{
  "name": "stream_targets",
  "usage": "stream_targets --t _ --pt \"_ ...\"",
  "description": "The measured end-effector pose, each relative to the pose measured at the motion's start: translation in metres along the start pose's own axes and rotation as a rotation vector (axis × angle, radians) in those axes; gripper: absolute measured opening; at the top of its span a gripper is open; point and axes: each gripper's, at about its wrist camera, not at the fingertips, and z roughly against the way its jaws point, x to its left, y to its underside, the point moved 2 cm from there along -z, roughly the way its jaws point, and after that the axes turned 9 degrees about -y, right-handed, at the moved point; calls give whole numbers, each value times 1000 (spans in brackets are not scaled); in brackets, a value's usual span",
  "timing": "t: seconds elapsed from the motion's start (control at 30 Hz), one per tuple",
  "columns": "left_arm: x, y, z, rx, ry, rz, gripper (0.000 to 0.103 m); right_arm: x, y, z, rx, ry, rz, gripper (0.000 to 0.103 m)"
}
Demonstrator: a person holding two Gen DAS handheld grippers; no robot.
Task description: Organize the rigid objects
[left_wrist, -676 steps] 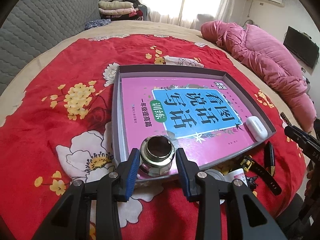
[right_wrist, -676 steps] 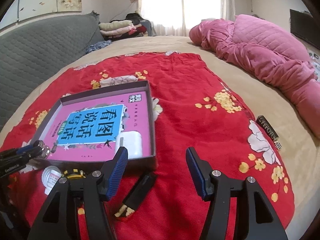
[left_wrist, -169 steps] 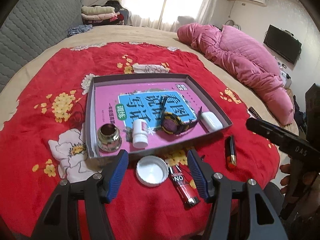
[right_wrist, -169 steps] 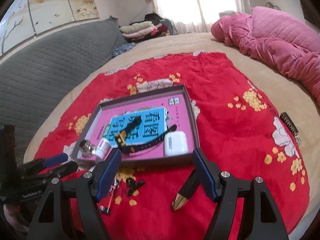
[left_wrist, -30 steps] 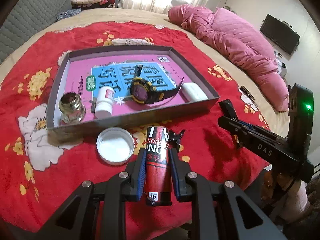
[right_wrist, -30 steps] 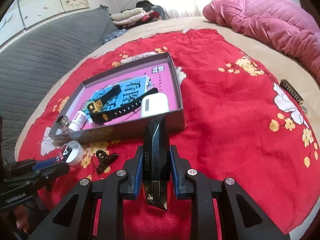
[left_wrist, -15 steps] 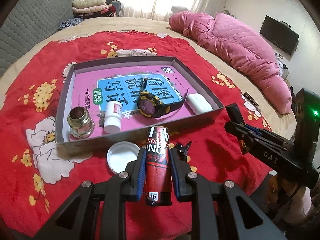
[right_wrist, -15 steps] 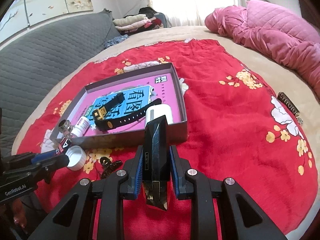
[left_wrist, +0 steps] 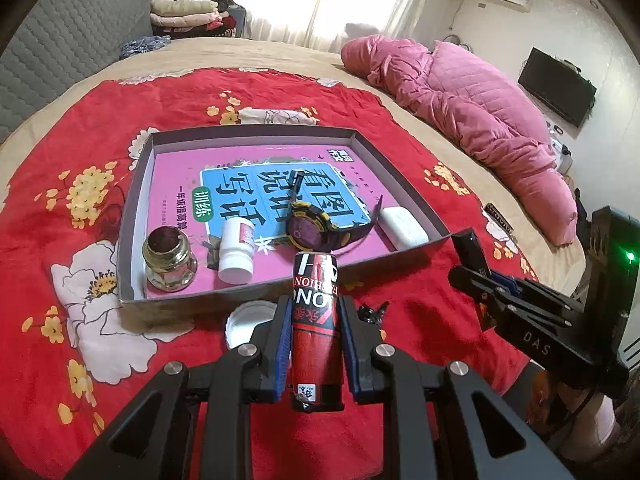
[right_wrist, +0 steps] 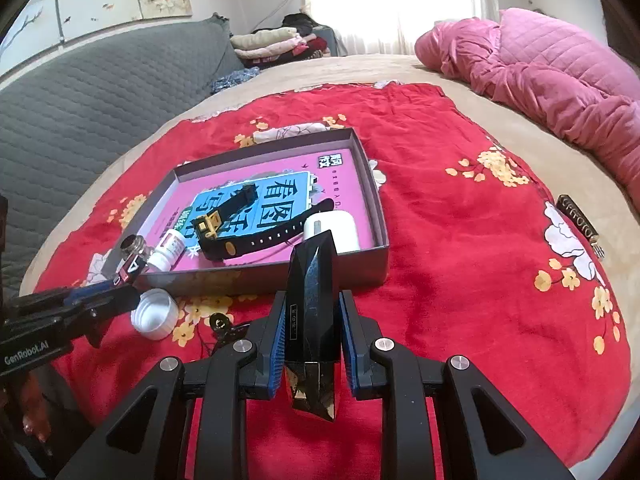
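My left gripper (left_wrist: 315,322) is shut on a red and black lighter (left_wrist: 316,320), held above the red cloth just in front of the grey tray (left_wrist: 240,296). My right gripper (right_wrist: 312,320) is shut on a black faceted lipstick (right_wrist: 311,312), also in front of the tray (right_wrist: 380,216). In the tray, on a pink book (left_wrist: 256,188), lie a glass jar (left_wrist: 168,260), a white pill bottle (left_wrist: 237,254), a black and yellow watch (left_wrist: 310,228) and a white earbud case (left_wrist: 404,226).
A white lid (left_wrist: 244,326) and a small black clip (left_wrist: 372,312) lie on the red flowered cloth (left_wrist: 80,152) in front of the tray. A dark hair comb (right_wrist: 578,218) lies at the right. A pink quilt (left_wrist: 472,108) is heaped at the back right.
Both grippers have lifted and drawn back a little with their objects still gripped; the tray now sits farther away in both views. Earlier the lighter and lipstick lay on the cloth.
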Motion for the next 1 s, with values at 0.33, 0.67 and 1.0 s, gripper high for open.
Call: stream_targets --t 0.33,0.67,1.0 --pt "18 -15 -7 -19 -2 60 23 -1 -5 -2 -8 7 -10 24" --pt "15 -29 -30 -12 5 70 23 3 -21 -7 -29 -3 -18 24" --pt "12 -38 -59 11 -1 81 23 5 -33 -9 -47 8 -20 24"
